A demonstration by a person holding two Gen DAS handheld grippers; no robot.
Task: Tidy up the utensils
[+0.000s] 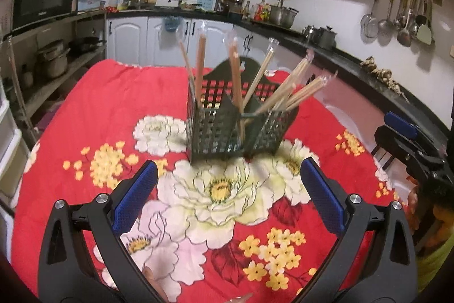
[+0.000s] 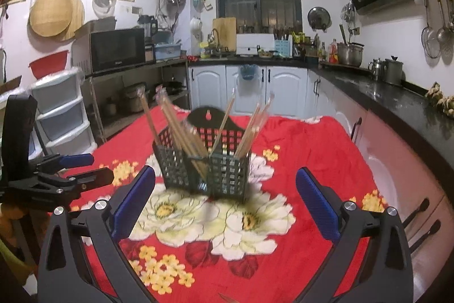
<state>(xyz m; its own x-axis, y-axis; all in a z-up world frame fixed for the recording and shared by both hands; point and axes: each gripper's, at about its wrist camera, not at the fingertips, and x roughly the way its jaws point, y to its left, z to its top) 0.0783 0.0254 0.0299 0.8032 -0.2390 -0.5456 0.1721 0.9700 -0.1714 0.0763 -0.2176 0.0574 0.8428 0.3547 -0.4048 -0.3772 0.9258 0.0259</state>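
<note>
Kitchen counters point(image 2: 397, 101) with white cabinet doors point(image 2: 286, 90) ran behind us, a black microwave point(image 2: 117, 50) on the shelf at ten o'clock in the right wrist view and ladles and strainers point(image 1: 403, 22) hanging on the wall at two o'clock in the left wrist view. We worked over a table draped in a red floral cloth point(image 1: 93, 110).

Near the middle of that cloth stood the dark green lattice utensil holder point(image 1: 215, 132), upright, with a divider splitting it into compartments. Wrapped chopsticks point(image 1: 286, 93) leaned out of it: in the left wrist view several fanned toward two o'clock from the right compartment, and others stood closer to upright toward twelve o'clock on the left side. Motion blur softened them, so we could not count them.

Our left gripper point(image 1: 228, 189) hung above the cloth at six o'clock from the holder, its blue-padded fingers point(image 1: 136, 195) spread wide with only the printed white flower between them. It touched nothing.

Our right gripper point(image 2: 225, 195) sat likewise at six o'clock from the holder in its own view, jaws fully apart, pads point(image 2: 317, 203) clear of the basket and nothing between them. From the left wrist camera we saw it at three o'clock, beside the table edge; from the right wrist camera the left gripper showed at nine o'clock.
</note>
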